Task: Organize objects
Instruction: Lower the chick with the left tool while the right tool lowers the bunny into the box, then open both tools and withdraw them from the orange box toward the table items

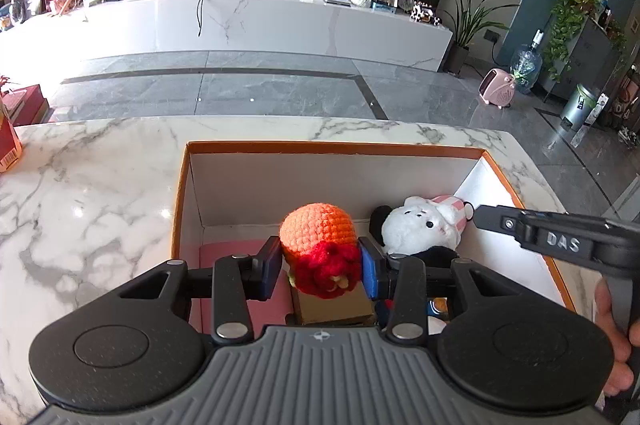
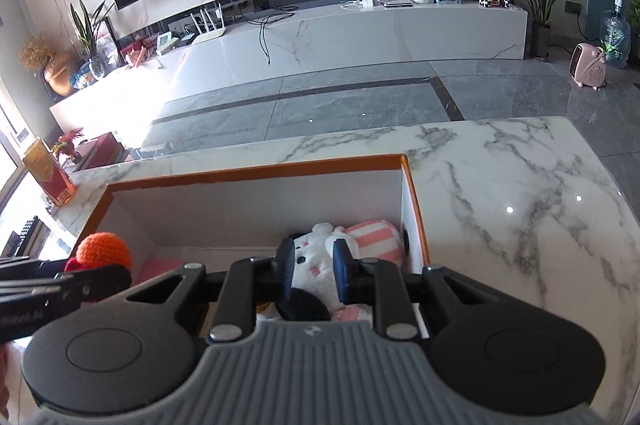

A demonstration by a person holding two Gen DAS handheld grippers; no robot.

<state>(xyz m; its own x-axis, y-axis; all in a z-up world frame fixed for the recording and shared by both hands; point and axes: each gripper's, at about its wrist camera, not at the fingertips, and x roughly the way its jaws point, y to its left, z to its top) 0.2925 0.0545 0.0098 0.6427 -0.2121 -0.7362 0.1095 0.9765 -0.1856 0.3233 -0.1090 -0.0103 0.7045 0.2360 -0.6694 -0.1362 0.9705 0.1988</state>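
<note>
Inside the orange box (image 1: 182, 185), left gripper (image 1: 320, 261) clamps the crochet toy (image 1: 320, 245) — right gripper (image 2: 312, 273) squeezes the crowding white plush (image 2: 314, 265).

Each gripper (image 1: 320, 271) (image 2: 313, 275) is black with blue finger pads (image 1: 370, 275), silver screws and a ribbed grey housing; one bears white "DAS" lettering.

Ahead of your left claw (image 1: 320, 267): box (image 1: 332, 146) back half open down to floor, walls close left and far. Right of it, white plush (image 1: 420, 227) fills corner; your right claw (image 2: 312, 275) sits there, closed around plush. Marble surface (image 1: 92, 193) left of box bare; red carton (image 1: 8, 145) at far left edge.
</note>
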